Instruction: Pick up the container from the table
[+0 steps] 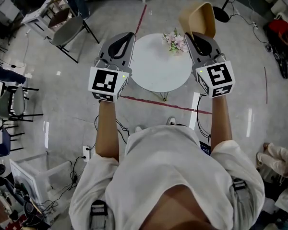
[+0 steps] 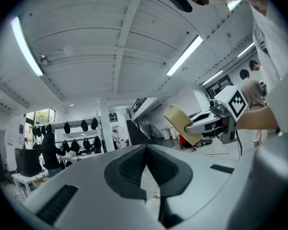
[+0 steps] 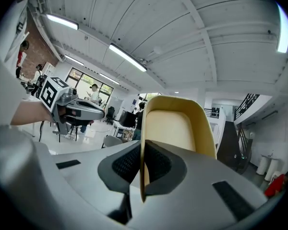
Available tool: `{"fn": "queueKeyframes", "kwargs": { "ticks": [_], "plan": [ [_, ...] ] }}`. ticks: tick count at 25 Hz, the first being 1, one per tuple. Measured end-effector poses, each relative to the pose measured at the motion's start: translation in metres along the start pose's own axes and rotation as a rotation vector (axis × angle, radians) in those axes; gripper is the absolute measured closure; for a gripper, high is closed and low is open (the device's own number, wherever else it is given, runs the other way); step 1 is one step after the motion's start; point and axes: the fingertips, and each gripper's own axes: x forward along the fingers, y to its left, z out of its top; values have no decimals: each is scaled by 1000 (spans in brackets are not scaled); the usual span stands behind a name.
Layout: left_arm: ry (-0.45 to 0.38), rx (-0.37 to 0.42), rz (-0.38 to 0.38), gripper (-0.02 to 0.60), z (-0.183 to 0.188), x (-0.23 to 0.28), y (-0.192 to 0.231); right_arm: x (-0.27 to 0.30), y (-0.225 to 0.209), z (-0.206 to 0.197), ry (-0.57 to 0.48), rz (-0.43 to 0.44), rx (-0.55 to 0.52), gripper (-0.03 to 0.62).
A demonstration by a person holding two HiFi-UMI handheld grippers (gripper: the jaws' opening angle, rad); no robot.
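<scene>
Room: a round white tabletop (image 1: pixel 151 68) stands alone on open grey floor (image 1: pixel 62 114) — plenty of free space all round its rim.
Floor marks: a red line (image 1: pixel 177 108) runs across the floor at the near side of the tabletop.
Nearest clutter: a grey chair (image 1: pixel 67 30) off to the left, well apart from the tabletop.
On the tabletop: a small bunch of flowers (image 1: pixel 174 41) near the far right rim.
Container: the tan tub-shaped container (image 1: pixel 198 17) is up in the air, off the tabletop, showing past the far right rim from above; its pale inner wall looks plain.
Right claw: the right claw (image 3: pixel 143 164) is nipped tight on the container's side wall — one pad inside, one outside, the tub standing up beyond the tips.
Left claw: the left claw (image 2: pixel 146 171) has its jaws drawn together on nothing, level with the other claw at the tabletop's left side, well apart from the container.
</scene>
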Motion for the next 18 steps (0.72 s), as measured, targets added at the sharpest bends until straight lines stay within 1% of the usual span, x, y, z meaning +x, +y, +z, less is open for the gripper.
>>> {"fn": "queueKeyframes", "kwargs": {
  "ticks": [8,18],
  "plan": [
    [15,-6,-16,568,-11,4,-1,4,3,-1,8,12,-5,577],
    [19,-19,-16,568,-20,10,1,9,5,-10,29,27,-11,577]
  ]
}}
